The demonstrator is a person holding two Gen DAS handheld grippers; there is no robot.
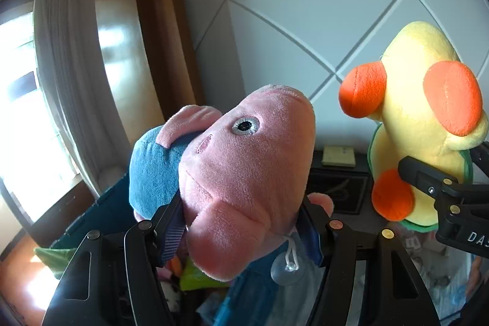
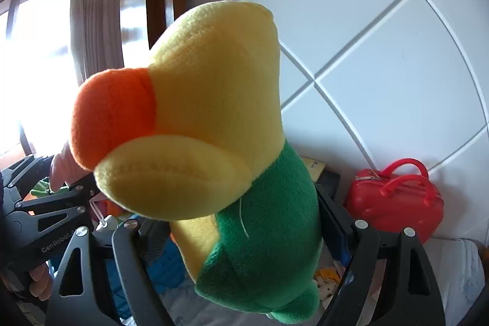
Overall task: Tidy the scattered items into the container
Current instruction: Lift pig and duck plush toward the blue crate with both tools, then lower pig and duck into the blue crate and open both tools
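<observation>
Above the clutter, two toys carried for binning.
Left gripper (image 1: 241,222) clamps pink plush (image 1: 244,173); right gripper (image 2: 244,234) clamps duck plush (image 2: 220,118) (both lifted clear).

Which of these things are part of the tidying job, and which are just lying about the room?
Part of the job:
- pink plush toy, held in the left gripper
- yellow and green plush toy, held in the right gripper

Just lying about:
- red case by the wall
- curtain at the window
- small yellowish pad on a dark surface
</observation>
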